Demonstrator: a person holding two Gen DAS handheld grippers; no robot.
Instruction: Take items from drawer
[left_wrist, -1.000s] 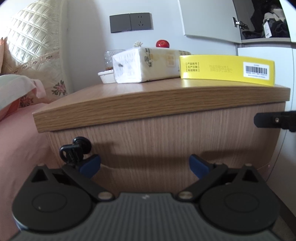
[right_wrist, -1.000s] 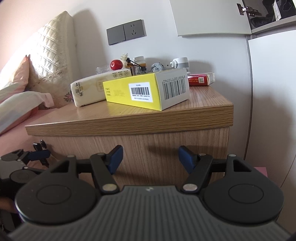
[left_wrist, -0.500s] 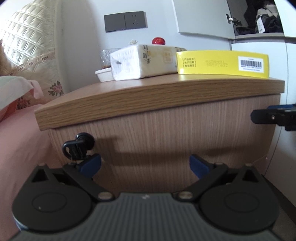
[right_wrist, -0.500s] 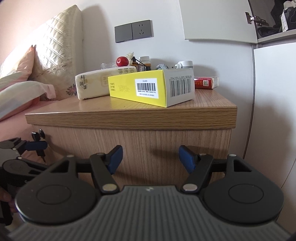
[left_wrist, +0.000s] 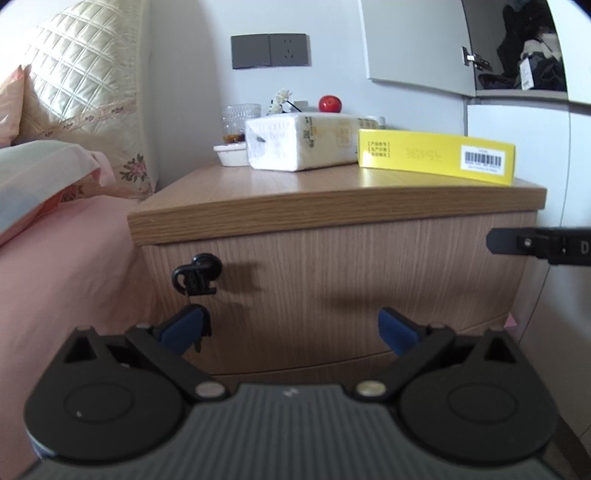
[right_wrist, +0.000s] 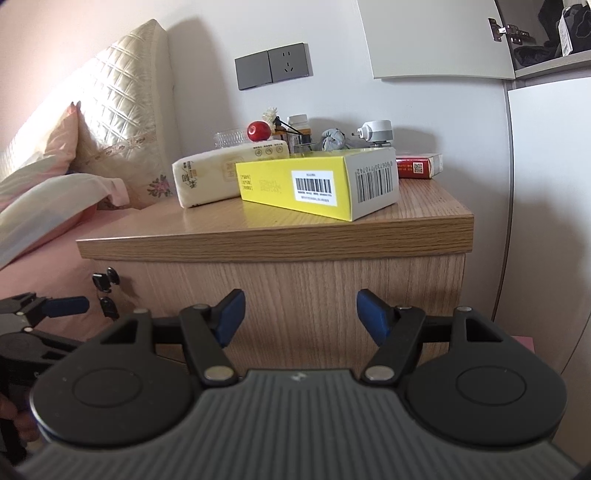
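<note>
The closed drawer (left_wrist: 332, 280) front fills mid-frame beneath the worktop (left_wrist: 332, 210) edge. Left hand-held gripper (left_wrist: 291, 328) and right hand-held gripper (right_wrist: 299, 314) are held released, empty, before it. Its key (left_wrist: 195, 273) is seen at left, beside the bed (left_wrist: 74, 266).

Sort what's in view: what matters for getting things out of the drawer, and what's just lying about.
For the job:
- drawer front
- key in its lock
- left gripper
- right gripper

Lying about:
- yellow box
- tissue pack
- red box
- glass
</note>
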